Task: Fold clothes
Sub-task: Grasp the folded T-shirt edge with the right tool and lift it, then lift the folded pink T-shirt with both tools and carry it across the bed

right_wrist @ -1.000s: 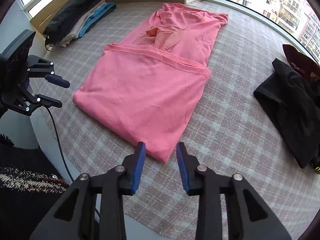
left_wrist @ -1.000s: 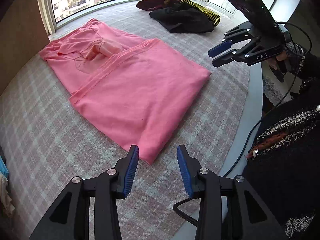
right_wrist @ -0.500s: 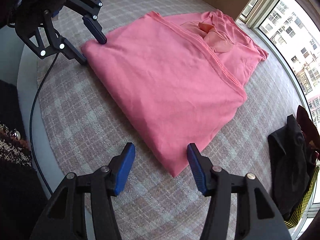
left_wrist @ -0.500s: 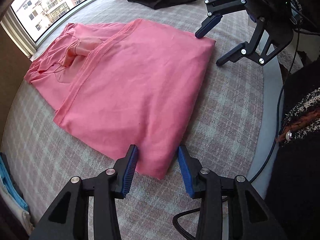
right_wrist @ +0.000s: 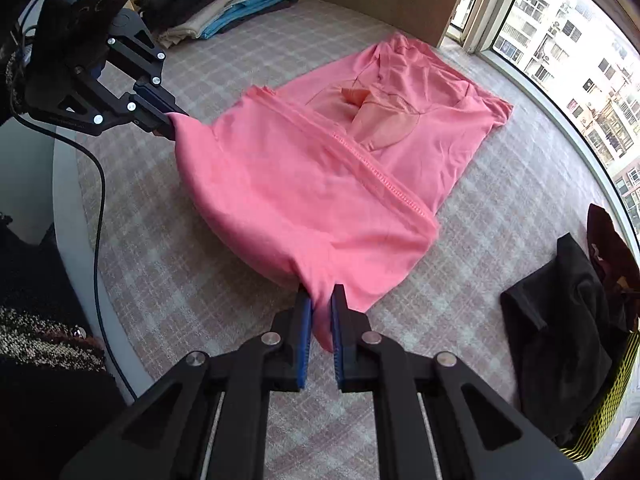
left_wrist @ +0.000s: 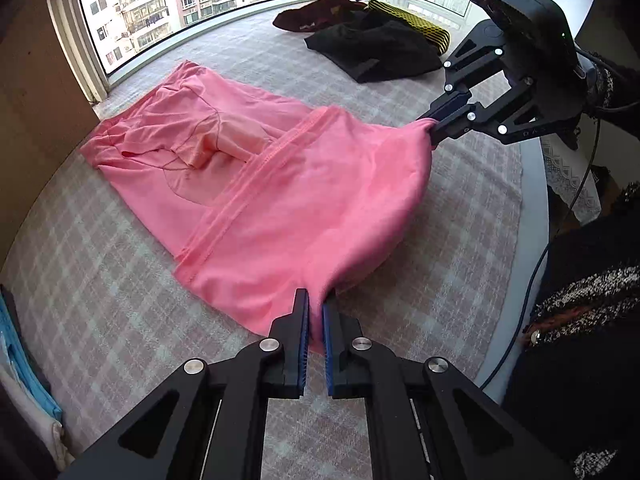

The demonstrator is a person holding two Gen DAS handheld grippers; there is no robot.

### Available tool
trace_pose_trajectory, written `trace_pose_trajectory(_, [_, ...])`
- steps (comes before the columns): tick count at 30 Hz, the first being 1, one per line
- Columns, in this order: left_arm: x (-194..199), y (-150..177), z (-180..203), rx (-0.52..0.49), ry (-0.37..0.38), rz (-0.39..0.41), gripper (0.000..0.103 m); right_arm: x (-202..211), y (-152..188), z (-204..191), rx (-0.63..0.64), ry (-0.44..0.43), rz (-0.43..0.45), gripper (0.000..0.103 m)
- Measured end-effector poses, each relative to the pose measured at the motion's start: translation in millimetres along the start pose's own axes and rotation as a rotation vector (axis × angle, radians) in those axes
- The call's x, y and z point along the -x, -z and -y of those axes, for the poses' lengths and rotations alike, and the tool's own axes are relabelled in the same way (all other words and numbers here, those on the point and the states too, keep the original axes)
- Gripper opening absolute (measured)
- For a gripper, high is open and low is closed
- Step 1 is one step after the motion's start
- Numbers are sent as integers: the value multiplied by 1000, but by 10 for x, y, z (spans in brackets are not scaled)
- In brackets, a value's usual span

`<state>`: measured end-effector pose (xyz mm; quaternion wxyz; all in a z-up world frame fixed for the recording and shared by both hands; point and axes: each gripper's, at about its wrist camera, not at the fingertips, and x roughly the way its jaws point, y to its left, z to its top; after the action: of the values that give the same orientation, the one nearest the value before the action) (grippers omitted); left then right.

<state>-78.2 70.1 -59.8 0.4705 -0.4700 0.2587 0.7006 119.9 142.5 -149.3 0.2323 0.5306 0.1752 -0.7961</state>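
A pink garment [left_wrist: 300, 200] [right_wrist: 300, 184] lies half folded on the checked cloth surface, its hem band running across the middle. My left gripper [left_wrist: 316, 312] is shut on the near fold's left corner; in the right wrist view the left gripper [right_wrist: 170, 120] shows at upper left, pinching that corner. My right gripper [right_wrist: 320, 308] is shut on the fold's other corner; in the left wrist view the right gripper [left_wrist: 434, 128] shows at upper right. The held edge is raised and sags between the two grippers. The collar end lies flat toward the window.
A black garment [left_wrist: 376, 52] [right_wrist: 560, 320], a dark red one [left_wrist: 316, 12] and a yellow-black striped item [left_wrist: 412, 28] lie by the window. A stack of folded clothes [right_wrist: 224, 4] sits at the far corner. The person's tweed sleeve [left_wrist: 580, 320] and a cable hang past the grey table rim [left_wrist: 532, 240].
Both grippers went from open near the garment's front corners to shut on them. The folded front edge has come up off the surface and bunched at each grip.
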Motion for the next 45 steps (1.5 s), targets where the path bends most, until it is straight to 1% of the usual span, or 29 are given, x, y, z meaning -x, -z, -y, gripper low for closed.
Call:
trace_pose_trajectory(2, [170, -157, -190, 9, -26, 49, 6, 188, -235, 185, -23, 9, 53, 9])
trace_pose_trajectory(4, [275, -399, -422, 13, -74, 90, 5, 343, -475, 379, -39, 33, 106, 9])
trace_pose_trajectory(6, [327, -674, -693, -2, -118, 127, 5, 371, -753, 596, -48, 61, 149, 9])
trace_pose_trajectory(9, [243, -1072, -1147, 6, -155, 154, 5, 215, -1193, 1059, -70, 93, 173, 9])
trace_pose_trajectory(10, [197, -1194, -1301, 12, -166, 158, 5, 55, -1336, 1248, -86, 91, 166, 8])
trace_pose_trajectory(12, [74, -1353, -1592, 31, -158, 145, 5, -205, -1561, 1570, -108, 88, 151, 8])
trace_pose_trajectory(15, [-257, -1567, -2018, 60, -147, 108, 5, -603, -1777, 1902, -111, 87, 115, 8])
trace_pose_trajectory(18, [-577, -1663, -2297, 65, -139, 61, 5, -990, -1885, 2161, -132, 64, 73, 8])
trace_pose_trajectory(21, [-808, -1691, -2464, 64, -117, 26, 5, -1312, -1953, 2347, -155, 27, 41, 8])
trace_pose_trajectory(23, [-945, -1685, -2563, 75, -86, -2, 6, -1487, -1989, 2425, -160, 0, 15, 8])
trace_pose_trajectory(24, [-999, -1676, -2600, 79, -97, -12, 7, -1539, -2003, 2455, -163, -2, 11, 8])
trace_pose_trajectory(25, [-1032, -1668, -2643, 91, -113, -21, 12, -1580, -2016, 2485, -170, -3, 10, 11])
trace_pose_trajectory(27, [-1053, -1647, -2737, 119, -147, -24, 15, -1550, -2020, 2558, -210, 10, 29, 16])
trace_pose_trajectory(28, [-1003, -1633, -2787, 144, -158, -10, 18, -1496, -2014, 2617, -243, 11, 48, 20])
trace_pose_trajectory(29, [-926, -1612, -2830, 170, -165, 5, 25, -1438, -2004, 2675, -273, 15, 67, 21])
trace_pose_trajectory(30, [-835, -1584, -2851, 188, -179, 21, 27, -1362, -1979, 2721, -294, 34, 86, 22])
trace_pose_trajectory(32, [-614, -1496, -2826, 195, -231, 52, 28, -1168, -1887, 2725, -312, 85, 130, 22])
trace_pose_trajectory(33, [-531, -1455, -2782, 195, -236, 66, 28, -1093, -1826, 2684, -317, 56, 154, 22])
trace_pose_trajectory(34, [-474, -1419, -2715, 190, -210, 76, 28, -1026, -1766, 2638, -321, 22, 175, 22])
trace_pose_trajectory(35, [-470, -1404, -2625, 176, -166, 78, 28, -1016, -1721, 2576, -322, -28, 183, 22])
trace_pose_trajectory(36, [-469, -1391, -2533, 161, -121, 80, 28, -1087, -1722, 2516, -316, -62, 167, 22])
trace_pose_trajectory(39, [-740, -1489, -2434, 137, -69, 56, 29, -1306, -1732, 2347, -298, -159, 121, 22])
trace_pose_trajectory(41, [-924, -1556, -2371, 121, -36, 40, 30, -1506, -1807, 2327, -284, -163, 94, 22])
trace_pose_trajectory(42, [-1016, -1590, -2340, 113, -19, 32, 30, -1571, -1841, 2363, -278, -132, 87, 22])
trace_pose_trajectory(43, [-1090, -1593, -2420, 135, -114, 13, 30, -1626, -1870, 2412, -279, -97, 82, 22])
trace_pose_trajectory(44, [-1163, -1594, -2508, 160, -216, -7, 29, -1636, -1880, 2516, -311, -43, 82, 22])
trace_pose_trajectory(45, [-1100, -1527, -2558, 202, -266, 0, 28, -1627, -1878, 2617, -348, -6, 89, 22])
